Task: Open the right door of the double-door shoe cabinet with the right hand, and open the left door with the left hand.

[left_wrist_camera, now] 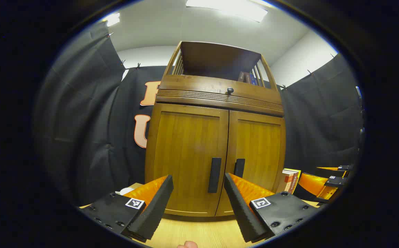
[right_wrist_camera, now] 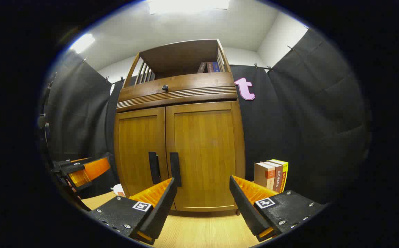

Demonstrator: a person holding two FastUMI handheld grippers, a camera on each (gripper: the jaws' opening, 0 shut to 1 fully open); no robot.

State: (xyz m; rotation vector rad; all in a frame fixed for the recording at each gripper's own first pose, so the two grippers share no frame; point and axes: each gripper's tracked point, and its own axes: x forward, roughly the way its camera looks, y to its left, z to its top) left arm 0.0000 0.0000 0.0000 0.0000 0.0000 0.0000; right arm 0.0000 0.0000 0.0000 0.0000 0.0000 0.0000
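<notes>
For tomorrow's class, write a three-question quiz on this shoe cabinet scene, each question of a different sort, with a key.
1. True or false: both doors of the cabinet are shut.
2. The left hand-held gripper is: A) open, short of the left handle; B) shut on it; C) touching the knob.
3. Fill in: in the right gripper view, the right hand-held gripper is ____, and books stand to the cabinet's right.

Key: 1 true; 2 A; 3 open.
</notes>
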